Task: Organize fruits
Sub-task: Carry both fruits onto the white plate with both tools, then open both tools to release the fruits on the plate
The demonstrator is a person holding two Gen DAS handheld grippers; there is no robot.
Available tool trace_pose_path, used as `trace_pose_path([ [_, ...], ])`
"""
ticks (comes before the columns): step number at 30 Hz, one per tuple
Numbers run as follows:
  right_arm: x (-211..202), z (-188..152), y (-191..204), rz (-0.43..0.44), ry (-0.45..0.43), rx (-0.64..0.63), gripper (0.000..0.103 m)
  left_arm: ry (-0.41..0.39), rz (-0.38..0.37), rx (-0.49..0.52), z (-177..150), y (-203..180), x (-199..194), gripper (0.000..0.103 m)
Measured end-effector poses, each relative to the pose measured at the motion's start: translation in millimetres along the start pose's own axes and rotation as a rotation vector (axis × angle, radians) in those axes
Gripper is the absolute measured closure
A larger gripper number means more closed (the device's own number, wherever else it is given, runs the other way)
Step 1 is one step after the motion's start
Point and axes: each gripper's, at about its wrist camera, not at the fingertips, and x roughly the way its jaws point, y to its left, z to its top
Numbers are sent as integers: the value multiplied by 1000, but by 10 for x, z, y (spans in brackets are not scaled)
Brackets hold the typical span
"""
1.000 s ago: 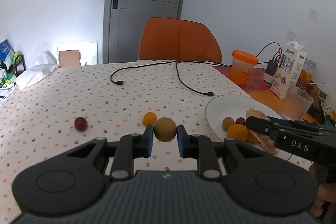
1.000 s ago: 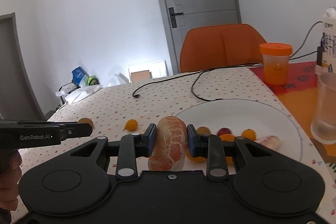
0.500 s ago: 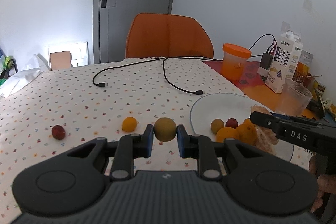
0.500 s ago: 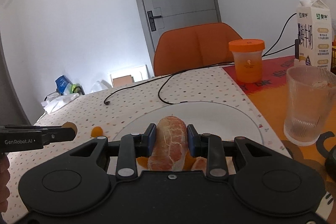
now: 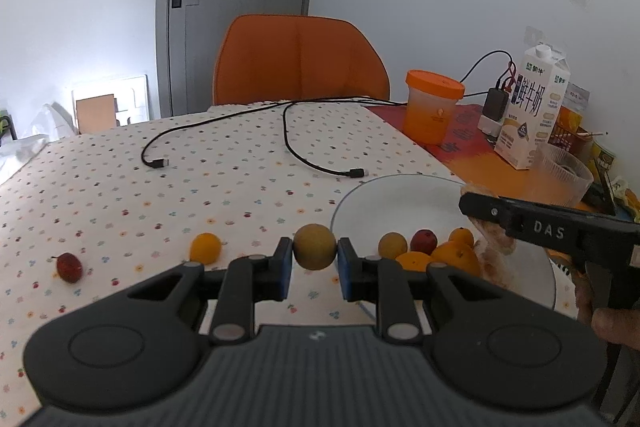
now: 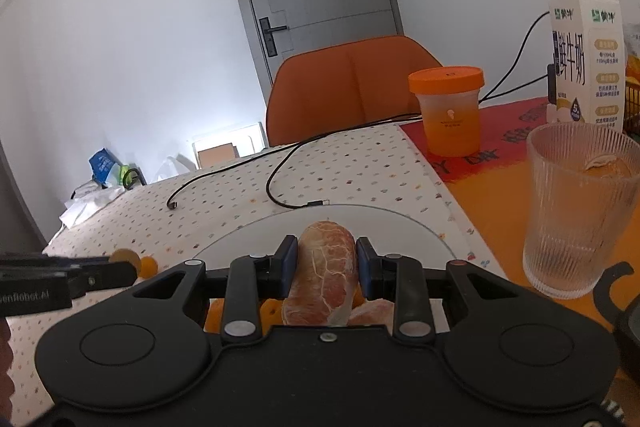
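Note:
My left gripper is shut on a round yellow-brown fruit, held above the dotted tablecloth just left of the white plate. On the plate lie a brown fruit, a red one and oranges. A small orange and a red fruit rest on the cloth to the left. My right gripper is shut on a peeled citrus piece over the plate; from the left wrist view it reaches in from the right.
A ribbed glass, an orange-lidded tub and a milk carton stand right of the plate. Black cables lie across the far cloth. An orange chair sits behind the table.
Both grippers have shifted right with their fruits still held. The plate now sits nearer my left gripper, and the right gripper is further over the plate, close to the glass.

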Motion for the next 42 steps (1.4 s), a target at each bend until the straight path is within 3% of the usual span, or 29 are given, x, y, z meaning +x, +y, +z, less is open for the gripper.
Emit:
trace_pose_path([
  [10, 164, 55, -100, -26, 17, -2, 72, 17, -19, 15, 41, -101, 144, 81],
  [24, 87, 16, -66, -20, 10, 11, 58, 2, -62, -4, 38, -122, 72, 80],
  [34, -11, 28, 72, -7, 5, 2, 54, -5, -5, -38, 7, 93, -133, 77],
  [39, -56, 15, 198, 14, 11, -10, 48, -14, 22, -50, -27, 218, -261, 65],
  [42, -72, 2, 287, 31, 20, -13, 36, -8, 41, -61, -47, 290, -324, 45],
])
